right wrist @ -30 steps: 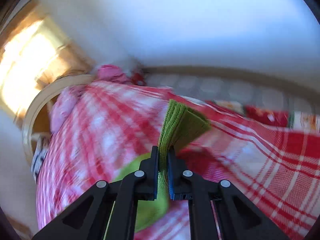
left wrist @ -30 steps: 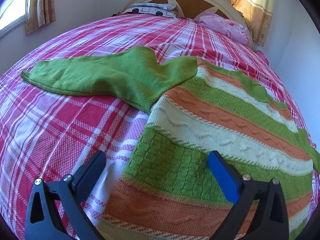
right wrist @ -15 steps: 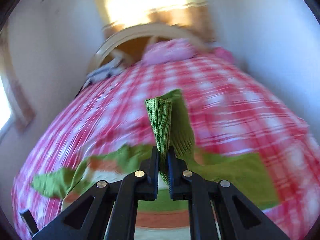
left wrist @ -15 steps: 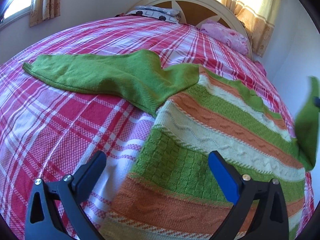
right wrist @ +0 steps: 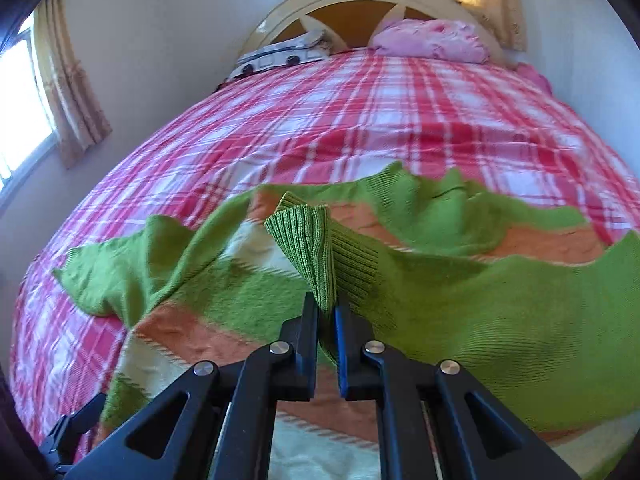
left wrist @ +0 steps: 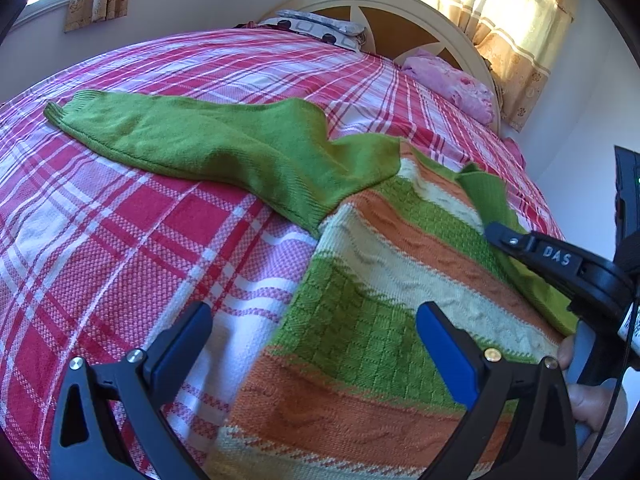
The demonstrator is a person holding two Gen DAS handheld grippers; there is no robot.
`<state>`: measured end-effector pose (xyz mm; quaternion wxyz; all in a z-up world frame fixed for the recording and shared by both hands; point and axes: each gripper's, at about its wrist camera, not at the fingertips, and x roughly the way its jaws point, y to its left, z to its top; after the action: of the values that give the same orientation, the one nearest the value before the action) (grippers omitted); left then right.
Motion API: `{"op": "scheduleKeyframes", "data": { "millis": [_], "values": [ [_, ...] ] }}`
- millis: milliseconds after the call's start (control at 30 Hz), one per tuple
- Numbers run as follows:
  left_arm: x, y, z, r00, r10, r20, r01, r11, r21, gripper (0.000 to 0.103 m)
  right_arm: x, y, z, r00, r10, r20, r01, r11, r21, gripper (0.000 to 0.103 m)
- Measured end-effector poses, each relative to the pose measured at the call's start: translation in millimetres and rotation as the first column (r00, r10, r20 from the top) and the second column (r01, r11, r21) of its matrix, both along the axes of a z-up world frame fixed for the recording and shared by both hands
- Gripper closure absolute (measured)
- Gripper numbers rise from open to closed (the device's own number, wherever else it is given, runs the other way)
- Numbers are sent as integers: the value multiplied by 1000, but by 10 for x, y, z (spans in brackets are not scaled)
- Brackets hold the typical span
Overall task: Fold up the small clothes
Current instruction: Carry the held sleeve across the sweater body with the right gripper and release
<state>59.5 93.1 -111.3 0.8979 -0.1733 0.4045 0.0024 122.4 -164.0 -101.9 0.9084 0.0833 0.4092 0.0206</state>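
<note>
A small knit sweater point(left wrist: 384, 292) with green, orange and cream stripes lies flat on the bed. Its left green sleeve point(left wrist: 192, 136) stretches out to the left. My left gripper point(left wrist: 314, 344) is open and empty, low over the sweater's hem. My right gripper point(right wrist: 326, 312) is shut on the ribbed cuff point(right wrist: 308, 240) of the right green sleeve and holds that sleeve point(right wrist: 480, 304) folded in over the sweater's body. The right gripper also shows in the left wrist view point(left wrist: 492, 230), with the sleeve point(left wrist: 486, 192) in it.
The bed has a red and white plaid cover point(left wrist: 120, 240). A pink pillow point(left wrist: 448, 80) and a patterned pillow point(left wrist: 316, 28) lie by the cream headboard point(left wrist: 400, 4). A wall runs along the bed's right side point(left wrist: 580, 128).
My right gripper has swung the green sleeve from the bed's right side in over the sweater's body. It now shows in the left wrist view. My left gripper stays open.
</note>
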Motion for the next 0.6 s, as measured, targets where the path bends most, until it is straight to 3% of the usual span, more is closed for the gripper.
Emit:
{"op": "scheduleKeyframes", "data": {
  "millis": [67,133,200,233,333,400,500,600],
  "values": [
    [7,10,-4,1000,1,0,-1,1000,-4,0,10,120,-4,999,46,-4,-46,999,-4,95],
    [14,15,-10,1000,2,-2,-2,1000,-8,0,27,218,-33,996,87,-7,-87,996,12,86],
    [-3,28,-11,1000,2,0,-2,1000,-12,0,38,273,-72,985,169,-42,-164,981,98,53],
    [-3,31,-11,1000,2,1,-2,1000,-14,0,16,283,-56,980,197,-40,-189,971,147,53],
    [6,40,-17,1000,3,-2,-3,1000,-21,0,-122,225,121,980,192,61,-200,961,191,60],
    [8,38,-18,1000,3,-5,-3,1000,-21,0,-130,118,212,988,129,89,-145,970,194,90],
    [7,27,-13,1000,1,-4,-2,1000,-16,0,8,120,114,996,84,20,-86,986,145,95],
    [12,48,-22,1000,2,-5,-2,1000,-26,0,116,288,-104,991,129,-30,-124,983,132,94]
  ]
}}
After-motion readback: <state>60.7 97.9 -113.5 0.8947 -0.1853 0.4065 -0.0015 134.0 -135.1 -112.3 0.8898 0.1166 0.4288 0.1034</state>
